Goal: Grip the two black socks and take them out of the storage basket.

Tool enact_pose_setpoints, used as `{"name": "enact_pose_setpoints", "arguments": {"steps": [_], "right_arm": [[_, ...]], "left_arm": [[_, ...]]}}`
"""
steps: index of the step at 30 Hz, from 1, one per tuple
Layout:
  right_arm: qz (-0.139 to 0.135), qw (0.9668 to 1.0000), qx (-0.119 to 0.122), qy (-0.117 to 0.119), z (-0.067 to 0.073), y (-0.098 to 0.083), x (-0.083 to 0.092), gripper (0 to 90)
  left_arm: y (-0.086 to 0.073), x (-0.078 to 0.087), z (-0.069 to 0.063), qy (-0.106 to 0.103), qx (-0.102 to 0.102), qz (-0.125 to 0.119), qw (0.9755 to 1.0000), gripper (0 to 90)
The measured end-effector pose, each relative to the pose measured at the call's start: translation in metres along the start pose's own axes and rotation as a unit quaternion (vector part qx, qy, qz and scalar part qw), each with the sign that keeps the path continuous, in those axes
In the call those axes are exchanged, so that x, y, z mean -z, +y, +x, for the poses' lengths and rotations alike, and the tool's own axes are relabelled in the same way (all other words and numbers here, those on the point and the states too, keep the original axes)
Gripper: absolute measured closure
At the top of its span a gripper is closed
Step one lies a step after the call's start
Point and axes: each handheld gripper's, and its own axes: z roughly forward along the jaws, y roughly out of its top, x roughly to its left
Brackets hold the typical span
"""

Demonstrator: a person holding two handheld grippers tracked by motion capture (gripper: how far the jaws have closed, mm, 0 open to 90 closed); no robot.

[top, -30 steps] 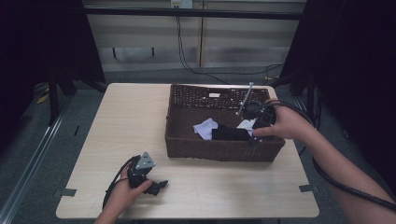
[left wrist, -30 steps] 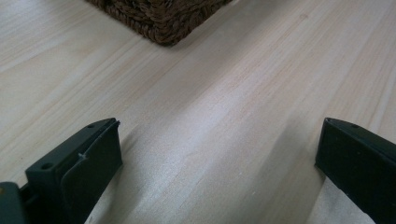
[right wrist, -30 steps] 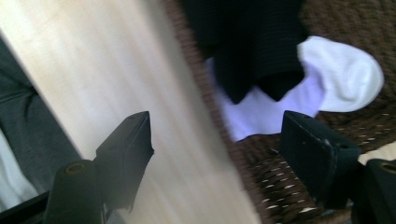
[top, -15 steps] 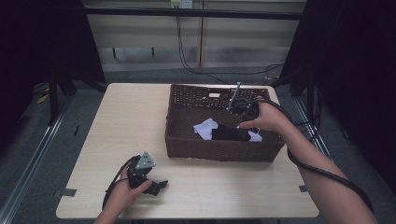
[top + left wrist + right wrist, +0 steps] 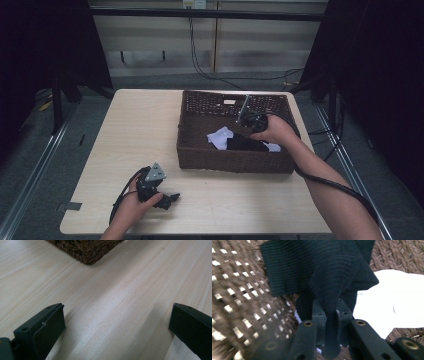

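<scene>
Right claw (image 5: 331,315) clamped tight on a fold of black ribbed knit cloth (image 5: 322,272) inside the dark brown woven wicker basket (image 5: 230,162), white cloth (image 5: 392,297) just beside it, left claw (image 5: 115,327) spread wide with nothing between its jaws, resting on the pale wooden desk (image 5: 135,125) near the basket's corner

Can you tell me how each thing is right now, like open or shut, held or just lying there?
Left gripper: open, jaws wide apart, low over the bare table.
Right gripper: shut on the black knit cloth.
Black knit cloth: pinched, bunched up inside the basket.
White cloth: lying loose in the basket.
Wicker basket: upright on the table, no lid.
</scene>
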Motion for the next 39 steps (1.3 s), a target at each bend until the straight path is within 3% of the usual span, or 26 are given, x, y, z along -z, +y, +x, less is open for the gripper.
{"name": "enact_pose_setpoints", "arguments": {"steps": [6, 19, 30, 39], "right_arm": [[0.003, 1.0000, 0.001, 0.003, 0.001, -0.003, 0.018, 83.1], [-0.021, 0.9998, -0.005, 0.002, -0.004, -0.021, 0.085, 83.5], [-0.029, 0.9996, -0.004, 0.000, -0.004, -0.031, 0.116, 83.5], [-0.060, 0.9981, 0.005, -0.006, 0.005, -0.046, 0.147, 83.6]], "left_arm": [[0.000, 0.000, 0.000, -0.001, 0.000, 0.000, 1.0000, 0.0], [0.000, 0.000, 0.000, 0.000, 0.000, 0.000, 1.0000, 0.0], [0.000, 0.000, 0.000, 0.001, 0.001, -0.001, 1.0000, 0.0], [0.000, 0.000, 0.000, 0.000, 0.000, 0.000, 1.0000, 0.0]]}}
